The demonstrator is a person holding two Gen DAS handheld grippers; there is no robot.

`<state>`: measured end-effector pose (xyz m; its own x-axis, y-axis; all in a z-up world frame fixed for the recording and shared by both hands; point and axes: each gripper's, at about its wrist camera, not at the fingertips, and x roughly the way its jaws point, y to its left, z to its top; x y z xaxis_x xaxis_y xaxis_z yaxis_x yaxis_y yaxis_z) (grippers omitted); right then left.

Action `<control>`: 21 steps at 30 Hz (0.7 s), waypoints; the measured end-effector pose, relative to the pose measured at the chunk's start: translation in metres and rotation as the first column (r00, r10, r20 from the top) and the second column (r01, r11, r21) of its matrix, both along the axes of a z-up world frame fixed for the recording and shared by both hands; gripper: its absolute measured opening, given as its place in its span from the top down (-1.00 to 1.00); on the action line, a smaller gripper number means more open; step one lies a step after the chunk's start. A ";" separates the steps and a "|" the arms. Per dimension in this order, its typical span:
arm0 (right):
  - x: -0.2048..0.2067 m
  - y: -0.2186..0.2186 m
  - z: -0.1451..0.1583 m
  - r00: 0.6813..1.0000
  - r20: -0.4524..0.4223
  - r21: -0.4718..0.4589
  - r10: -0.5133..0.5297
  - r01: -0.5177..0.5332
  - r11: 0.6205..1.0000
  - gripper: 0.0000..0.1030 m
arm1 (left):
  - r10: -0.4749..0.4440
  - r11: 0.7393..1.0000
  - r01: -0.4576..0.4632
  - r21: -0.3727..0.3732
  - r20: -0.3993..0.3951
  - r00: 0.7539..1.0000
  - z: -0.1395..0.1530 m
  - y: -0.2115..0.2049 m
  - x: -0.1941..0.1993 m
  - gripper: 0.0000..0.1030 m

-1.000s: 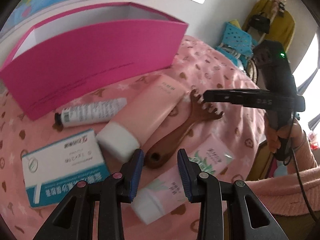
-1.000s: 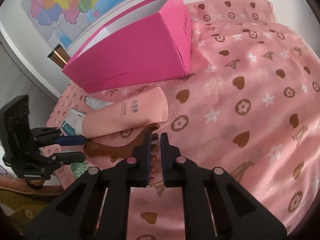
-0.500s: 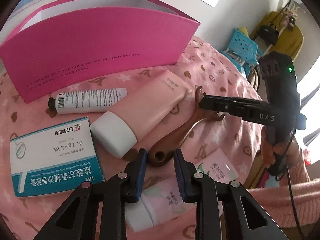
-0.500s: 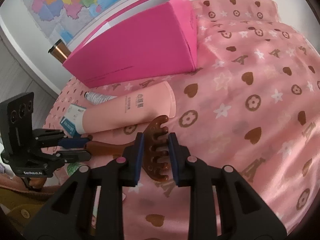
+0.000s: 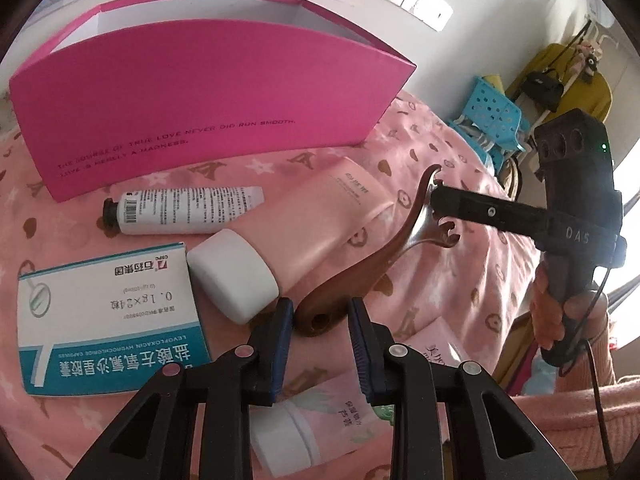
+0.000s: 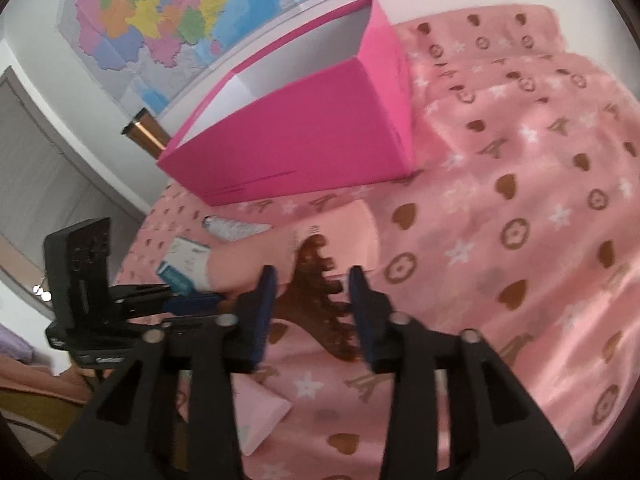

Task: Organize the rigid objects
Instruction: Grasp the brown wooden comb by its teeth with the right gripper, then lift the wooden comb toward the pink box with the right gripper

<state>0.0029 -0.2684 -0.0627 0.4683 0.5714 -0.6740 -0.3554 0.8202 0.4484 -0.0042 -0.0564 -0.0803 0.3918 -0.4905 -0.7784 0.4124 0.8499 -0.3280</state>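
A brown wooden comb [image 5: 360, 272] lies on the pink cloth, handle toward my left gripper [image 5: 318, 322], which is open with the handle end between its fingertips. My right gripper [image 6: 312, 300] is open around the comb's toothed head [image 6: 320, 304]; it shows in the left wrist view [image 5: 480, 212] over that head. A large pink tube with a white cap [image 5: 296, 232], a small white tube [image 5: 180, 210] and a teal-and-white medicine box [image 5: 108, 316] lie left of the comb. The open magenta box [image 5: 200, 120] stands behind them.
A pale pink tube with a white cap [image 5: 320, 412] lies under my left gripper. A flat pink packet [image 6: 260, 412] lies near my right gripper. Blue baskets [image 5: 496, 116] and a yellow garment [image 5: 568, 80] stand beyond the bed's right edge. A wall map [image 6: 180, 20] hangs behind.
My right gripper has opened from nearly shut and now straddles the comb's head. My left gripper moved forward, so the comb's handle sits between its fingertips. The comb's head looks slightly raised.
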 end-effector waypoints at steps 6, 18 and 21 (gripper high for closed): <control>0.003 0.009 -0.009 1.000 -0.022 -0.018 0.022 -0.022 1.000 0.63 | -0.051 0.998 0.050 0.025 0.038 0.998 -0.002 -0.010 -0.007 0.25; -0.002 0.026 0.031 0.993 0.094 -0.012 0.076 -0.075 0.997 0.82 | -0.103 0.995 0.100 0.027 0.164 0.981 0.019 -0.028 -0.014 0.59; -0.003 0.032 0.039 0.989 0.122 -0.012 0.088 -0.088 0.996 0.82 | -0.117 0.993 0.113 0.032 0.190 0.975 0.026 -0.031 -0.014 0.65</control>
<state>0.0003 -0.2368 -0.0232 0.4954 0.6100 -0.6185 -0.4782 0.7859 0.3921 -0.0177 -0.0878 -0.0545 0.4759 -0.5255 -0.7052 0.5612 0.7988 -0.2166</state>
